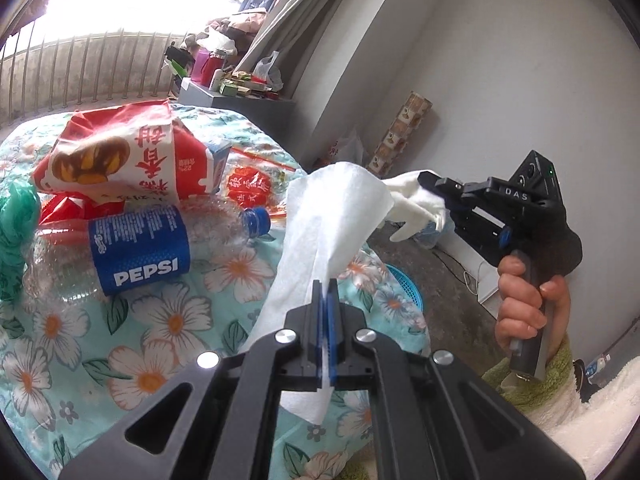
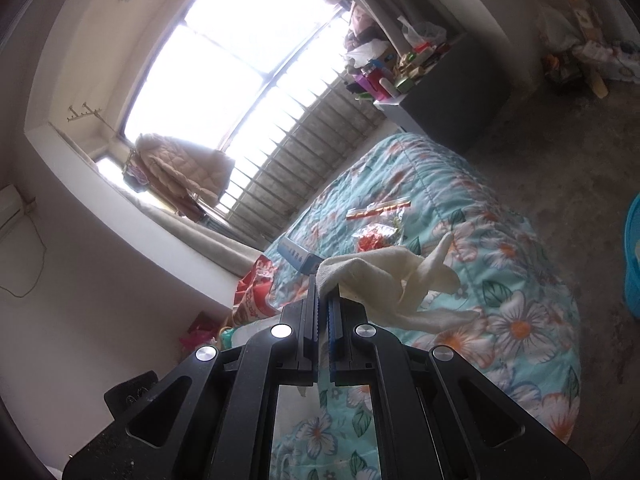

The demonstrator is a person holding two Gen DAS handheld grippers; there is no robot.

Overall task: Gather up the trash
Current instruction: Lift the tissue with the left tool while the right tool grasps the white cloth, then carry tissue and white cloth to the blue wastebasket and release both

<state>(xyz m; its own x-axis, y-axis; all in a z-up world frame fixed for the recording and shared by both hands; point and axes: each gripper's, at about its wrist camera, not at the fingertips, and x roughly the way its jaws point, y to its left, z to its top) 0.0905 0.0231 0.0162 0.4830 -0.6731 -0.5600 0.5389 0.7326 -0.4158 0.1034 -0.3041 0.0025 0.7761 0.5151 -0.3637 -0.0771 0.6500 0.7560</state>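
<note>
Landmark: the floral bedspread [image 1: 172,320].

1. Your left gripper [image 1: 325,292]: tongs clamped on a white tissue [image 1: 332,216], which stands up above the bedspread's near edge and hangs below the jaws.
2. Your right gripper [image 1: 442,196]: tongs clamped on a second, crumpled tissue [image 2: 384,280], held in the air off the bedspread's edge, its loose ends pointing outward. Your right hand [image 1: 524,300] wraps the handle.
3. Pepsi bottle [image 1: 140,248]: lying on its side on the bedspread, blue cap on.
4. Red snack bag [image 1: 120,156]: on the bedspread, just behind the bottle.
5. Red foil wrapper [image 1: 250,192]: on the bedspread, beyond the bottle's cap.
6. Green plastic bag [image 1: 14,232]: at the bedspread's far left.
7. Blue basket [image 1: 404,284]: on the floor beside the bedspread.
</note>
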